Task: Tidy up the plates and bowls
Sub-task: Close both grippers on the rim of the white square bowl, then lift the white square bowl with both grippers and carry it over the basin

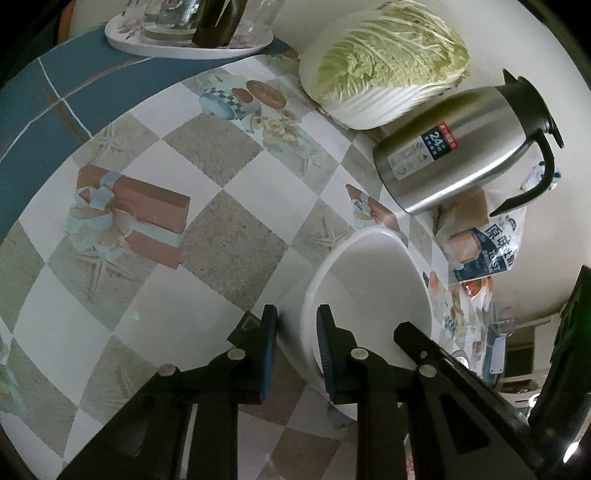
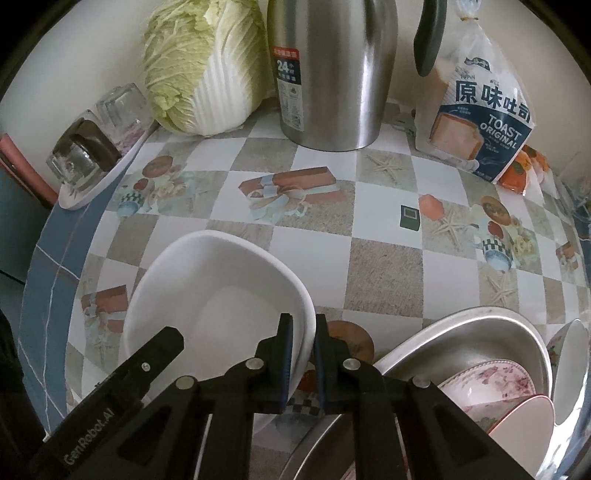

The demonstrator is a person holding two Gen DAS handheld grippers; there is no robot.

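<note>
In the right wrist view the steel jug (image 2: 332,74) loses its top to the upper edge, and the metal basin (image 2: 480,332) runs off the bottom, hidden partly behind the right claw (image 2: 303,354). In the left wrist view the glasses (image 1: 166,14) on the floral tray (image 1: 192,46) are cropped above.

dim, soft daylight | fisheye-warped, dark corners | slight blur, perhaps

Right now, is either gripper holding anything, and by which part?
Both hold the white ceramic bowl by its rim: the right gripper clamps the right edge, the left gripper the opposite edge, one finger inside and one outside.
</note>
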